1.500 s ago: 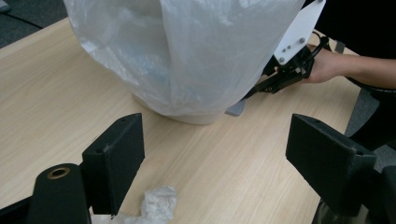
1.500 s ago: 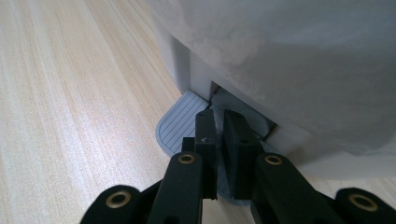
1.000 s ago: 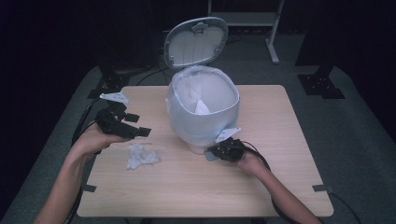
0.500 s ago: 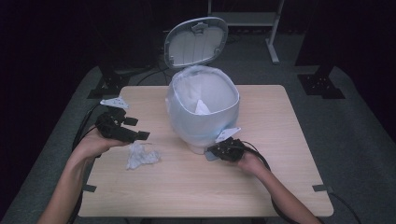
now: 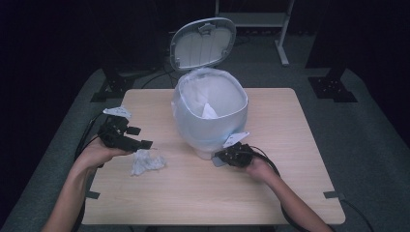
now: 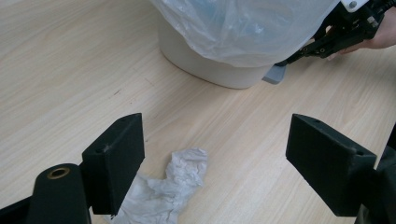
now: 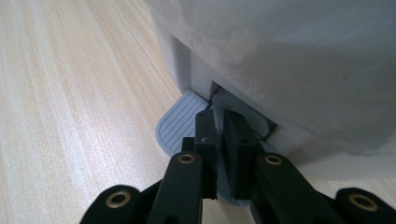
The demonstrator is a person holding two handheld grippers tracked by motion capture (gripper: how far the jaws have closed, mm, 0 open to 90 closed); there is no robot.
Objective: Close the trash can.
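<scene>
Tissue lies just below my spread left fingers.
My left gripper (image 5: 126, 138) hangs with fingers wide apart over the crumpled tissue (image 6: 161, 193) on the counter (image 5: 193, 193), which sits toward its left finger; my right gripper (image 5: 235, 155), fingers pressed together, holds down the bin's pedal (image 7: 180, 123).

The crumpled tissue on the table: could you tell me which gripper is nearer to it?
Left. The left gripper hovers just above the crumpled tissue, jaws open. The right gripper is across the table, jaws shut and pressing the pedal at the bin's base.
</scene>
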